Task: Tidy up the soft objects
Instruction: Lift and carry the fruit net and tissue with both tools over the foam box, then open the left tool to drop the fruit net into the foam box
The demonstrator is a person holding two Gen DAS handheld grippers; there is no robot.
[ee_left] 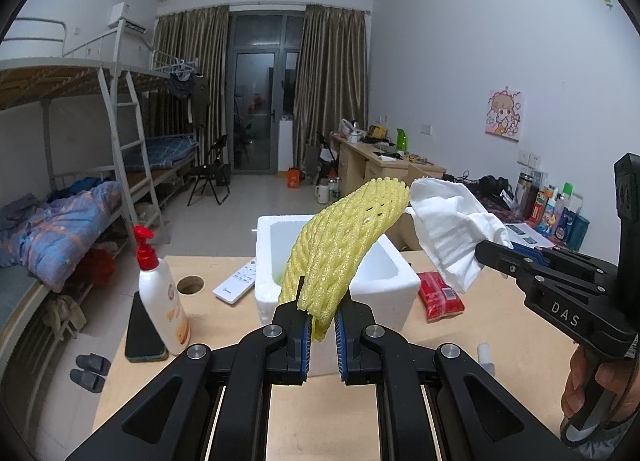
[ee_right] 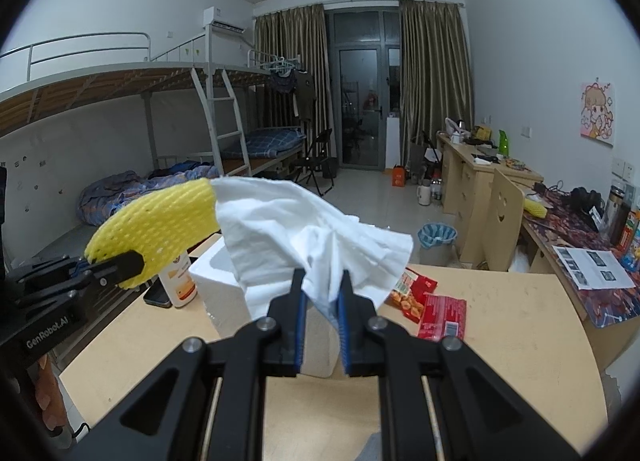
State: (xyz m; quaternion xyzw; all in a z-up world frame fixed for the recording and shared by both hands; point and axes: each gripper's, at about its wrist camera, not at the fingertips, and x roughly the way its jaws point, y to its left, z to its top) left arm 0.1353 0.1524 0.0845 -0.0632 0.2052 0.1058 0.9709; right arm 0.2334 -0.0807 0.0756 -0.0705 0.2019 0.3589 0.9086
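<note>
My left gripper [ee_left: 322,311] is shut on a yellow foam net sleeve [ee_left: 344,237], which arches up over the white foam box [ee_left: 384,285] on the wooden table. In the right wrist view the same sleeve [ee_right: 160,221] sticks out of the left gripper [ee_right: 132,261] at the left. My right gripper [ee_right: 322,289] is shut on a crumpled white tissue [ee_right: 304,229] held above the box [ee_right: 216,277]. From the left wrist view that tissue [ee_left: 452,229] hangs from the right gripper [ee_left: 486,251] at the right, its top next to the sleeve's tip.
On the table [ee_left: 224,325] stand a lotion bottle with a red pump [ee_left: 160,293], a dark phone [ee_left: 140,329], a white remote [ee_left: 236,281] and a red wipes pack [ee_left: 440,295]. Snack packets [ee_right: 412,293] lie right of the box. Bunk beds [ee_left: 80,189] fill the left, desks [ee_right: 480,169] the right wall.
</note>
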